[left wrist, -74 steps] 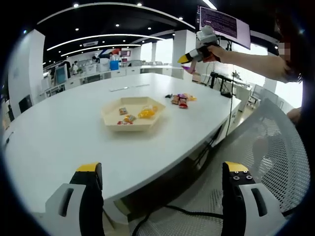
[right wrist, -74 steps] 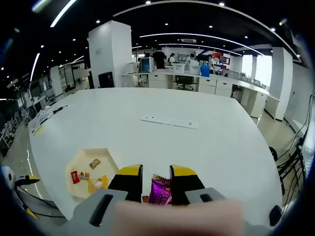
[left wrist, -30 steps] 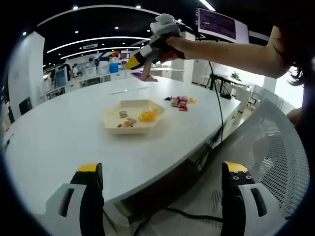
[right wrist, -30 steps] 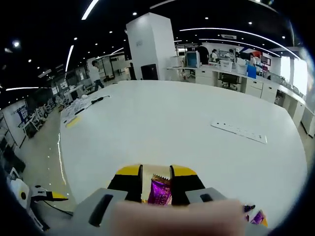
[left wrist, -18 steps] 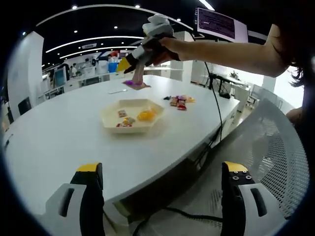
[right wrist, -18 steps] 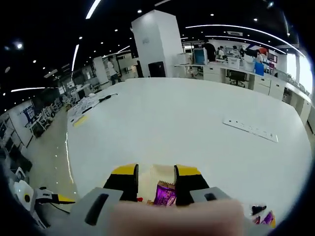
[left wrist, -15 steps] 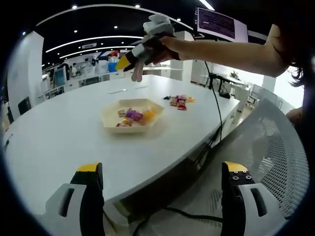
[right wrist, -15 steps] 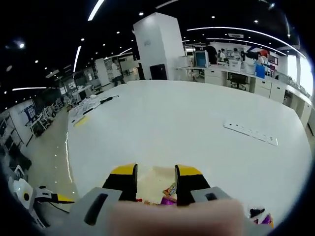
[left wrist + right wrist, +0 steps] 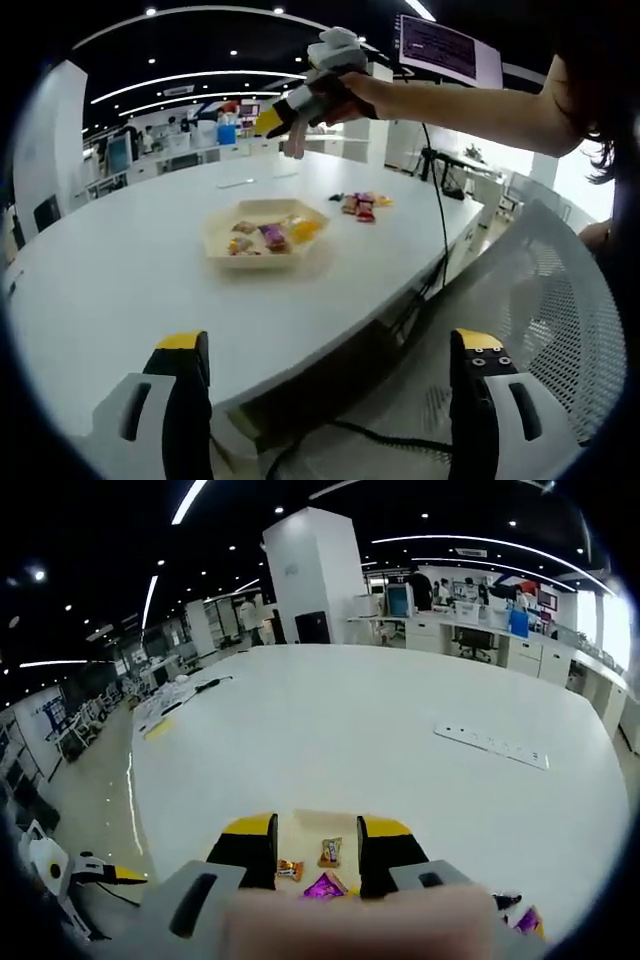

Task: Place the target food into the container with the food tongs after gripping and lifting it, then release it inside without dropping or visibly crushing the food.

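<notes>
Left gripper view has the left gripper (image 9: 325, 400) low at the table's near edge, jaws spread wide with nothing between them. Further in, the purple snack packet (image 9: 270, 236) lies in the cream hexagonal tray (image 9: 222, 222) on the white table (image 9: 120, 280). Above it a person's outstretched arm holds the right gripper (image 9: 285, 130), jaws parted and empty (their tips blur together). To the right, loose packets (image 9: 362, 204) are too small to identify.

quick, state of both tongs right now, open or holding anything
Left tongs: open, holding nothing, low over the table edge.
Right tongs: open, empty, above the tray; the purple packet lies in it.
</notes>
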Tool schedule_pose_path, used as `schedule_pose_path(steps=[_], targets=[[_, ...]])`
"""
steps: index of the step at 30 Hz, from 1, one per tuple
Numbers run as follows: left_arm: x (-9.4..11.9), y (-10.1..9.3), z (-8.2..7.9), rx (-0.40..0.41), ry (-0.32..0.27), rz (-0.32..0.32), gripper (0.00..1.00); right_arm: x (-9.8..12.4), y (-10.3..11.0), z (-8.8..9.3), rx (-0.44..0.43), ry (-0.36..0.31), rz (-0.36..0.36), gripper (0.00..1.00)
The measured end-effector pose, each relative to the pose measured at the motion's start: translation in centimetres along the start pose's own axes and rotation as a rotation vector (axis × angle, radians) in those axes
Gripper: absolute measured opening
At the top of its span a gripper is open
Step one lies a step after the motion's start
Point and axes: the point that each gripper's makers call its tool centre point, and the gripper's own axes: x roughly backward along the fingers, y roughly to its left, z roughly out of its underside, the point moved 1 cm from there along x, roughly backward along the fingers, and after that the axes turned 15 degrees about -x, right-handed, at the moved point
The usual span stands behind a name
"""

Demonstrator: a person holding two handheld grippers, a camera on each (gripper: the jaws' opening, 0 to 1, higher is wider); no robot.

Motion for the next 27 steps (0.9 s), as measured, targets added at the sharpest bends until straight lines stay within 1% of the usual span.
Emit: schedule_pose_path(steps=[8,11,13,18,21,27], targets=[[-0.1,-0.3,-0.1,0.003,-0.009,0.020,0.99,3.0,-3.4,0.7,-0.036,-0.008,0.063,0.31],[0.0,-0.1,-0.2,-0.008,-0.018,0.007,0.99,4.0,-5.1,1.4,-0.059,-0.006,0.096,0.31],[0.0,-0.2,-0.2,-0.003,-0.018,0.013,0.99,4.5,-5.7,1.7,-0.069,-0.011,0.110,0.31],[0.0,-0.1,-0.2,-0.005,-0.019,0.005,0.99,5.1,-6.4,2.6,-0.086,-0.007,0.125,0.31],[0.0,-0.2,-0.2,-0.003,-0.019,0.015,0.99,5.4,-6.8,3.0,-0.088,-0.006,0.134,0.31],[0.0,-0.2,-0.2,-0.003,-0.015,0.013,0.99,6.2,-8.4,4.0,-0.082,0.005,0.173,0.31]])
